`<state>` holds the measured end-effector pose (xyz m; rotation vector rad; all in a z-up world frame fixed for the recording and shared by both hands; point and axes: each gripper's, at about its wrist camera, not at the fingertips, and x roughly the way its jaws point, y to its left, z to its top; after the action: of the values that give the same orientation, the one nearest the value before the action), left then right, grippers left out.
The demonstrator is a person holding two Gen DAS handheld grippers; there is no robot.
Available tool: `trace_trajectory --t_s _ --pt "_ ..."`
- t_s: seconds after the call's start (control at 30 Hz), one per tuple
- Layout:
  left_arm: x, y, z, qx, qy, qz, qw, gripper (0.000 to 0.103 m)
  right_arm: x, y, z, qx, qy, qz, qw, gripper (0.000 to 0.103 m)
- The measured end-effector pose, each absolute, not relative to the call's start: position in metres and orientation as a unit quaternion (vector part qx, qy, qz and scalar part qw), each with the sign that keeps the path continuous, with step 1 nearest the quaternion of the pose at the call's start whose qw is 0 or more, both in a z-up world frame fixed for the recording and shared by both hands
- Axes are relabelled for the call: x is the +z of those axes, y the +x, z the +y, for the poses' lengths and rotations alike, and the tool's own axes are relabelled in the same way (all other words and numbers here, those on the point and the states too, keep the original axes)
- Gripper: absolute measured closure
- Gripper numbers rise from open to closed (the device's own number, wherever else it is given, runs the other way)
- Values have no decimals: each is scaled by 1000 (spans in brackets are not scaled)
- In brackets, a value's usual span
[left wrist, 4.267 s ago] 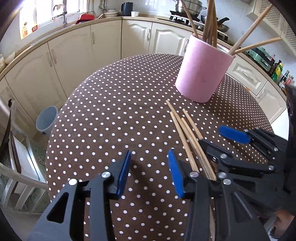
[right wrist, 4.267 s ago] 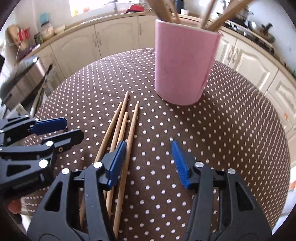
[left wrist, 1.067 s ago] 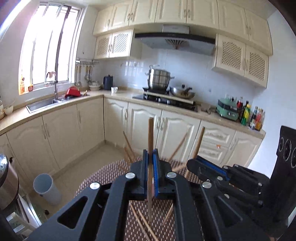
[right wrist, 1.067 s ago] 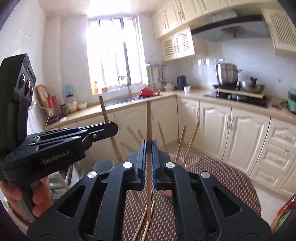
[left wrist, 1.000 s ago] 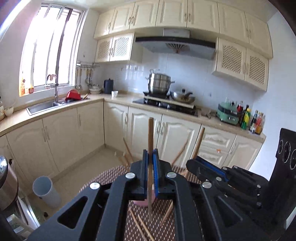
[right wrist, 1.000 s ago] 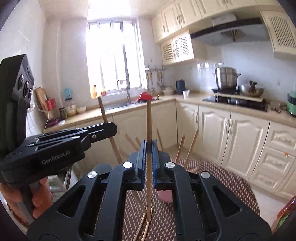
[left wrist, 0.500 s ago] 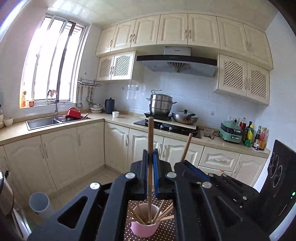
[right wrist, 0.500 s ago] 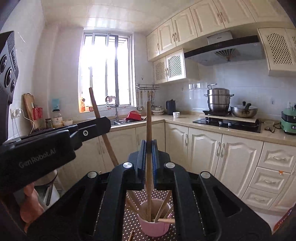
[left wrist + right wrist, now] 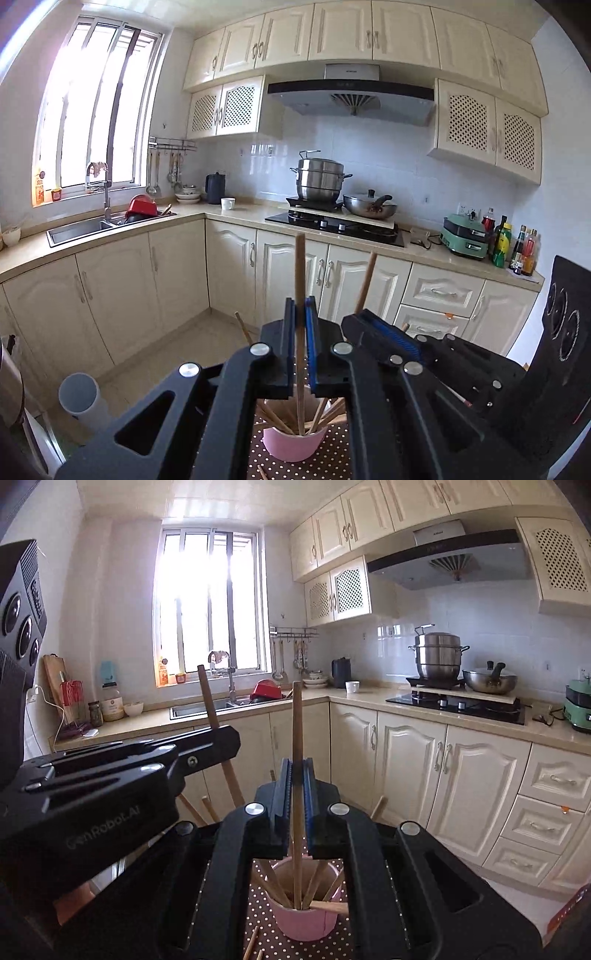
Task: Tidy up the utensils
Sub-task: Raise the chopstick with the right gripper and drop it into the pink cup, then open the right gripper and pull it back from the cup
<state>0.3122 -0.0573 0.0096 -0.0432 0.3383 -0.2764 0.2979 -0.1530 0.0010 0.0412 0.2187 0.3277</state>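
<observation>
My left gripper (image 9: 300, 317) is shut on an upright wooden chopstick (image 9: 300, 266). Its lower end reaches into the mouth of the pink cup (image 9: 295, 446), which holds several chopsticks. My right gripper (image 9: 297, 782) is shut on a second upright chopstick (image 9: 296, 723), and its tip dips into the same pink cup (image 9: 306, 928). In the left wrist view the right gripper (image 9: 365, 321) sits just to the right, with its chopstick (image 9: 366, 282) sticking up. The right wrist view has the left gripper (image 9: 225, 744) close on the left with its chopstick (image 9: 208, 701).
The cup stands on a brown polka-dot tablecloth (image 9: 264, 936). Loose chopsticks (image 9: 251, 941) lie in front of it. A person's hand (image 9: 70, 904) holds the left tool. A grey bin (image 9: 79, 398) stands on the floor, with cabinets, sink and stove behind.
Both grippers have carried their chopsticks forward and slightly down. The pink cup now shows fully below the jaws, with both chopstick tips in its mouth.
</observation>
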Motion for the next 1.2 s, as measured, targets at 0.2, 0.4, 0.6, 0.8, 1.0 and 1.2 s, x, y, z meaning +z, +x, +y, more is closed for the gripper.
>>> trace_trajectory --t_s 0.2,0.4,0.6,0.8,1.0,1.2 --pt "5 311 -53 -127 -23 177 976 72 1 293 -155 160 17 119 980 96" --pt "5 300 -47 -117 -19 176 977 57 4 283 -155 156 12 125 980 96" --pt "11 280 -40 -109 -17 172 979 53 9 267 -157 153 12 121 981 96" --pt "14 252 -30 -92 -9 166 982 47 14 245 -161 151 14 116 982 96" --pt "9 225 -21 -72 3 165 984 42 16 219 -161 151 18 115 982 96" --pt "-12 209 -8 -57 10 187 981 38 2 200 -160 149 17 131 980 94"
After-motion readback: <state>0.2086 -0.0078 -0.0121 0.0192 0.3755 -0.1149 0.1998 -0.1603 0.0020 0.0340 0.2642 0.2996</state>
